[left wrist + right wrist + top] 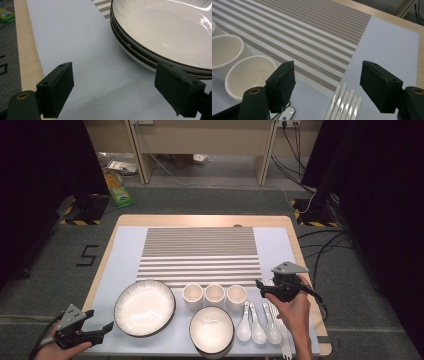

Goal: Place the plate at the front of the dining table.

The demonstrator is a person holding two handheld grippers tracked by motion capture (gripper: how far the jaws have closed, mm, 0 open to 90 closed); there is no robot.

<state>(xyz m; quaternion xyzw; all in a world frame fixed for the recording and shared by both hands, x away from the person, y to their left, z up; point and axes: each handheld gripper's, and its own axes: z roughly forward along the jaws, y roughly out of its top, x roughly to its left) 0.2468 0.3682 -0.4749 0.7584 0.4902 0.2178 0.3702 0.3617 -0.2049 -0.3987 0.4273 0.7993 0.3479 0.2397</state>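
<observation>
Left gripper hovered wide open beside plates; right gripper gaped above chopsticks.

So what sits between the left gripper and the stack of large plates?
Nothing: in the left gripper view, bare pale blue mat separates the open left gripper from the stacked large plates, whose rim lies just beyond its right-hand jaw.

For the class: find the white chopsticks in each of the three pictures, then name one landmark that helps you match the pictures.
High view: the chopsticks lie at the lower right, right of the spoons, under the right gripper.
Left gripper view: not in it.
Right gripper view: bottom centre, between the open jaws.
Shared landmark: the striped mat, top right in the left gripper view, upper left in the right gripper view.
</observation>
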